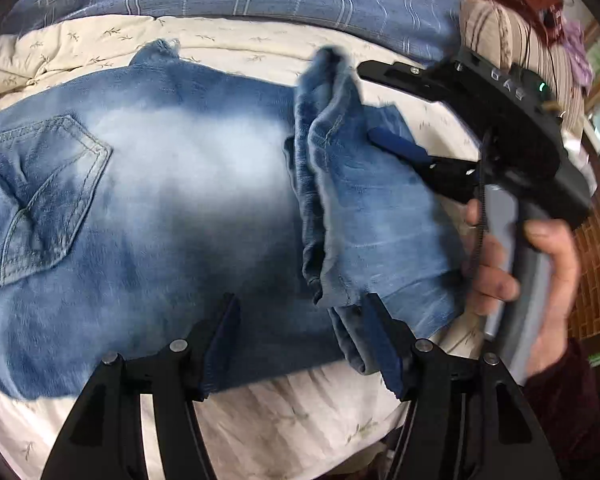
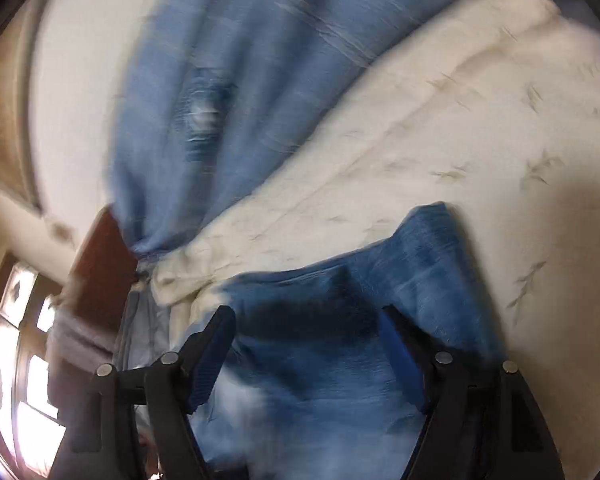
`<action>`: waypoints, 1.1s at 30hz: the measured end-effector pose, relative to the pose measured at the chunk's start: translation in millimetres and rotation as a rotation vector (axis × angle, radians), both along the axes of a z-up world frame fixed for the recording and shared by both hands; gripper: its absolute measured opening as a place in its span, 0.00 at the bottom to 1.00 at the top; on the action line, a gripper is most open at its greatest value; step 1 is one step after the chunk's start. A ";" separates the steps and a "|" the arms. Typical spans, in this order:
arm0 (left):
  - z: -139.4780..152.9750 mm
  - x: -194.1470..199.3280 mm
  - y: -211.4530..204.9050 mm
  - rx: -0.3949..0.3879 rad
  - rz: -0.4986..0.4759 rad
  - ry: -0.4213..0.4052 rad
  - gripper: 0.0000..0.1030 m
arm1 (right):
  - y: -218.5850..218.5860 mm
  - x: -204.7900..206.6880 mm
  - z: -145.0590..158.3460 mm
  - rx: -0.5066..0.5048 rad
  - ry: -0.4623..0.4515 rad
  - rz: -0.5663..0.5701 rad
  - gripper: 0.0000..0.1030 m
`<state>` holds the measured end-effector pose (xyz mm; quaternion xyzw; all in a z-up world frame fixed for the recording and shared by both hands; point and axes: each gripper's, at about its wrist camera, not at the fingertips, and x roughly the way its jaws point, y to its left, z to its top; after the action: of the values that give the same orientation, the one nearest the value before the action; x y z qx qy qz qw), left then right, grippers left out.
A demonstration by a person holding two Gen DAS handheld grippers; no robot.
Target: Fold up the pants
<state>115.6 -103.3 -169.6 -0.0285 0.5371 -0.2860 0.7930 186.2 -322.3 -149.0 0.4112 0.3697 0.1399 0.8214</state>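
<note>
**Leg ends brought over the seat, fold half made**

The jeans [image 1: 180,184] lie spread on the bed [image 1: 260,420], on its cream quilt, seat up with a back pocket [image 1: 40,196] showing at the left of the left wrist view. The leg ends [image 1: 352,200] are doubled back over the thigh part and sit in a loose, rumpled bunch rather than flat.

The step in hand looks like the lengthwise fold: cuffs carried toward the waist. The right gripper [image 1: 374,100] reaches in from the right, held by a hand [image 1: 540,280]; its jaws stand spread, with the raised edge of the leg ends between them, and its lower finger [image 1: 396,146] lies on the denim (no pinch that I can make out, though this part is blurred). The left gripper [image 1: 300,344] hangs just over the near edge of the jeans, jaws spread too, one finger against the folded hem, nothing clamped.

Next, as I judge it, the bunched layer needs pulling flat and squaring with the layer below. That calls for a real pinch on the hem at both corners, then a smooth drag toward the pocket. The right wrist view is too smeared to add much.
</note>
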 end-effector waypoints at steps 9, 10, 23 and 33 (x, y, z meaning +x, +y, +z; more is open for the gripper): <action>1.5 -15.9 3.7 0.039 -0.008 -0.037 0.62 | -4.5 -3.3 17.3 -0.005 -0.099 -0.035 0.75; 2.8 -19.3 10.5 0.032 0.001 -0.033 0.62 | -5.3 -7.7 22.0 0.053 -0.126 -0.023 0.75; 22.2 -63.1 134.5 0.071 0.142 -0.131 0.63 | 58.9 13.6 -1.4 0.173 -0.112 0.057 0.81; 13.0 -63.7 225.3 -0.027 0.367 -0.125 0.63 | 32.1 -34.2 15.2 0.252 -0.129 0.047 0.81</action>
<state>51.9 121.9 -156.5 -0.1187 0.4686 -0.1448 0.8634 152.0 -290.2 -133.8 0.4924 0.3052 0.2307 0.7818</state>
